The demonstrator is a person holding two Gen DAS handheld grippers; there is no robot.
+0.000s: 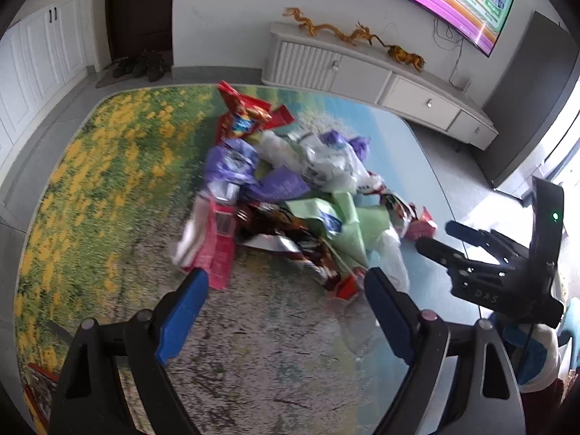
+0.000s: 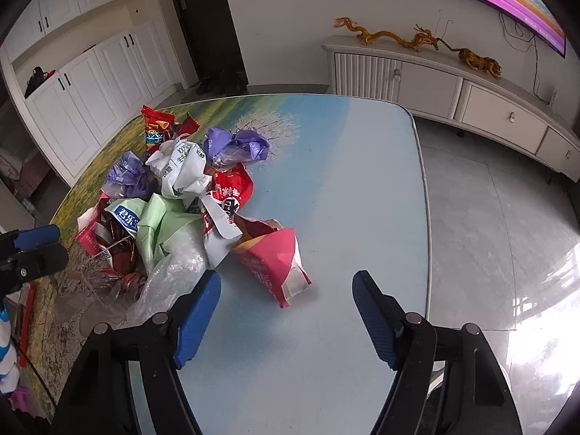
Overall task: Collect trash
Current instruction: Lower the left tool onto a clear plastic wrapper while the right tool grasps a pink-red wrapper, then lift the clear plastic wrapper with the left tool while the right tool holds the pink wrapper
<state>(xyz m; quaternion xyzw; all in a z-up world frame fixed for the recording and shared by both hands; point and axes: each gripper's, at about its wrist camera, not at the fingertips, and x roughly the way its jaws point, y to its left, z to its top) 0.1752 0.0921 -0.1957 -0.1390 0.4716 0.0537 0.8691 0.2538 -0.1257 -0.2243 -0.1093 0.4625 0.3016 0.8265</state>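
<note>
Two grippers hung over the desk [image 2: 362, 166] with jaws apart and nothing between them — my left gripper [image 1: 286, 311] wide, aimed at the near edge of the trash pile [image 1: 290, 199], my right gripper [image 2: 286, 311] somewhat narrower, over bare surface just beside the pink pouch [image 2: 279, 264]. Wrappers lay heaped toward the desk's left half, so I judged one scoop from both sides would suit. Open desk stretched to the right of the pile; its rounded right edge dropped to the floor [image 2: 489, 217] — pushing that way risked spilling pieces.
</note>
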